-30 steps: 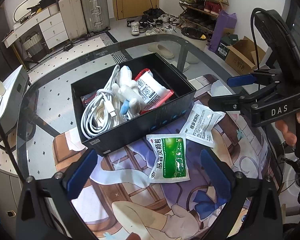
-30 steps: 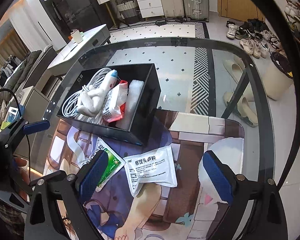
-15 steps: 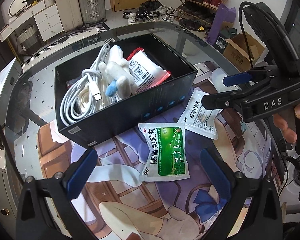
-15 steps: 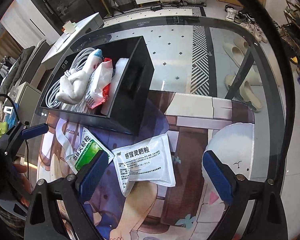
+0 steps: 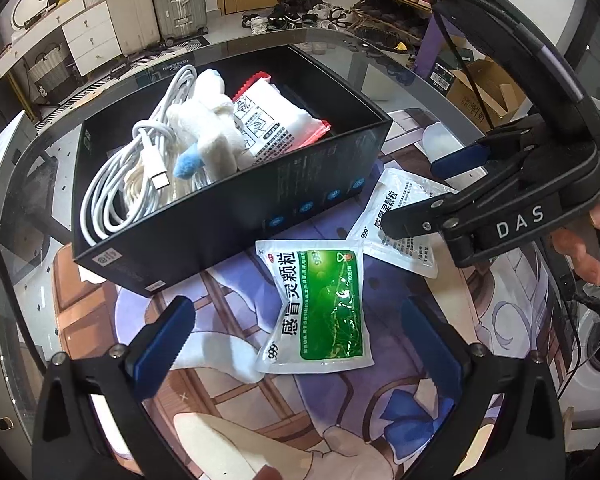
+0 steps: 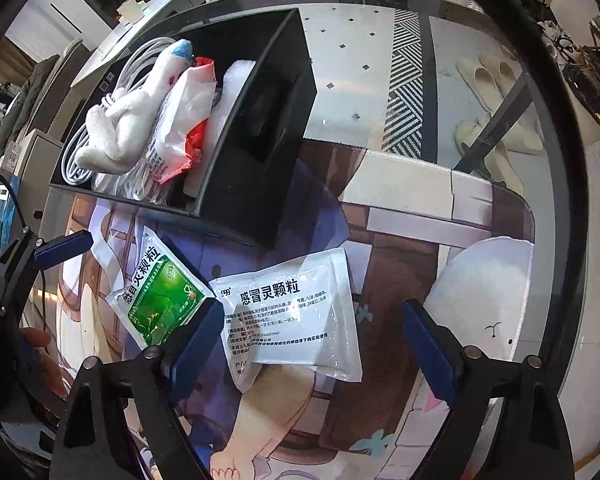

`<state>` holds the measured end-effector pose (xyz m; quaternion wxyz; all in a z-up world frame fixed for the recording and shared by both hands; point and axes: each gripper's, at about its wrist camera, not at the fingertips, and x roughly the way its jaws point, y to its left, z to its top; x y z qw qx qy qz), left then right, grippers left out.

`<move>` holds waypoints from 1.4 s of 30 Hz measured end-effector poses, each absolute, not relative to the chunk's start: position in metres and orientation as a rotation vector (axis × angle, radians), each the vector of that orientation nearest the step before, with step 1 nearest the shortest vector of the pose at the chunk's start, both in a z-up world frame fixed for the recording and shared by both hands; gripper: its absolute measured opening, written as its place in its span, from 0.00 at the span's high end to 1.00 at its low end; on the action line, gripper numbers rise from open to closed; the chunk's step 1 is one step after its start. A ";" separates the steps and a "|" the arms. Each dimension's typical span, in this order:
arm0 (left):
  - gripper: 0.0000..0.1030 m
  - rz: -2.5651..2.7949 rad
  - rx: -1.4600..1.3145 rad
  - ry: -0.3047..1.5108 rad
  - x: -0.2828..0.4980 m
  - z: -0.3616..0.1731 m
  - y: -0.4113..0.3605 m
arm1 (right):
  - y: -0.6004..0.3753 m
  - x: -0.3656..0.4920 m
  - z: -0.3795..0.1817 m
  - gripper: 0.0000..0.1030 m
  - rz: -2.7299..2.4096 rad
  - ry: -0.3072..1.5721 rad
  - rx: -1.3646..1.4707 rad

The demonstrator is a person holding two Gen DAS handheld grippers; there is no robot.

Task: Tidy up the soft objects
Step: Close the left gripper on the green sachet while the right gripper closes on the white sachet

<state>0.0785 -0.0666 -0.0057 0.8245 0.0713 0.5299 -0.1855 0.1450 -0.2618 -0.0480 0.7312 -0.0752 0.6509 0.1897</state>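
Note:
A green-and-white medicine sachet (image 5: 320,304) lies flat on the printed mat, just in front of my open, empty left gripper (image 5: 296,344); it also shows in the right wrist view (image 6: 160,296). A white sachet (image 6: 292,312) lies beside it, between the fingers of my open, empty right gripper (image 6: 316,340), and shows in the left wrist view (image 5: 400,220). The black box (image 5: 324,188) behind them holds a white cable (image 5: 112,184), a white plush toy (image 5: 208,132) and a red-edged packet (image 5: 268,120).
The printed mat (image 6: 396,248) covers the near part of a round glass table (image 6: 364,60). The table's rim curves past on the right (image 6: 556,184). Slippers, shoes, suitcases and a cardboard box lie on the floor beyond.
Both grippers have moved forward and lower toward the two sachets, which now look larger. The right gripper now straddles the white sachet. Nothing has been gripped.

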 end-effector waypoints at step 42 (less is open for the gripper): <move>0.42 -0.304 0.182 1.164 0.086 -0.035 -0.097 | -0.243 0.118 -0.027 0.91 0.422 1.443 -0.264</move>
